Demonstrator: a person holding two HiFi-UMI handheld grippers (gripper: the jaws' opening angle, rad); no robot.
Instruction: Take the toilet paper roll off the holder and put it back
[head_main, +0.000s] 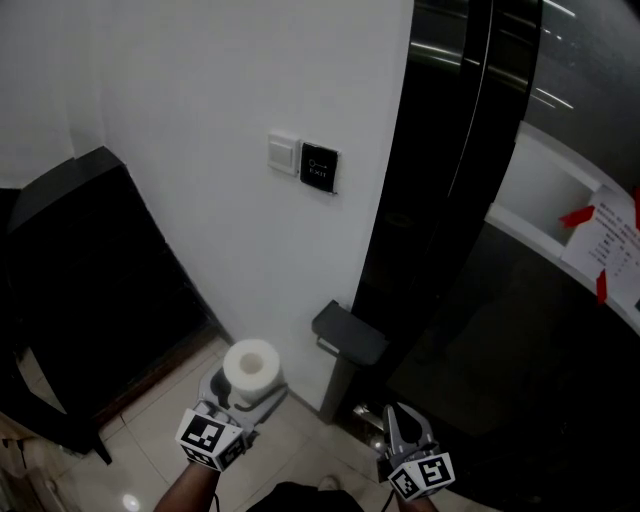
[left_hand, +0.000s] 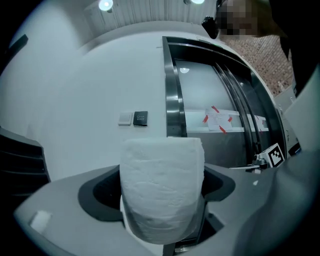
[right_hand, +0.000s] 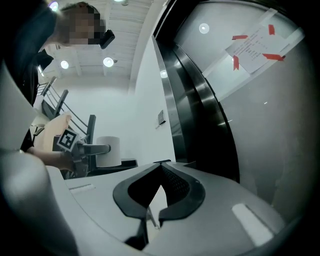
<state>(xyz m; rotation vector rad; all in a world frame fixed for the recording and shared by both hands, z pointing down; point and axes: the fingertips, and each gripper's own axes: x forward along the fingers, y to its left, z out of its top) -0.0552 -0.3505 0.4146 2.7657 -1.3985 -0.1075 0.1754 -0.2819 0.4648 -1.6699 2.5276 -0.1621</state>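
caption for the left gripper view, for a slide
Left gripper clamps a white toilet paper roll, with a white wall beyond.

- The toilet paper roll (head_main: 250, 368) sits in the left claw (head_main: 245, 395), low in the frame, left of the middle.
- The holder (head_main: 348, 335) is on the wall (head_main: 200, 100), just right of the roll.
- The right claw (head_main: 402, 418) is below the holder.
- The switches (head_main: 305, 162) are above the holder.

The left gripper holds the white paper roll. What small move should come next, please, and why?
Probably carry the white toilet paper roll, clamped in the left gripper, rightward toward the dark grey holder on the wall. The roll is held apart from the holder, to its left; the right gripper is shut and empty.
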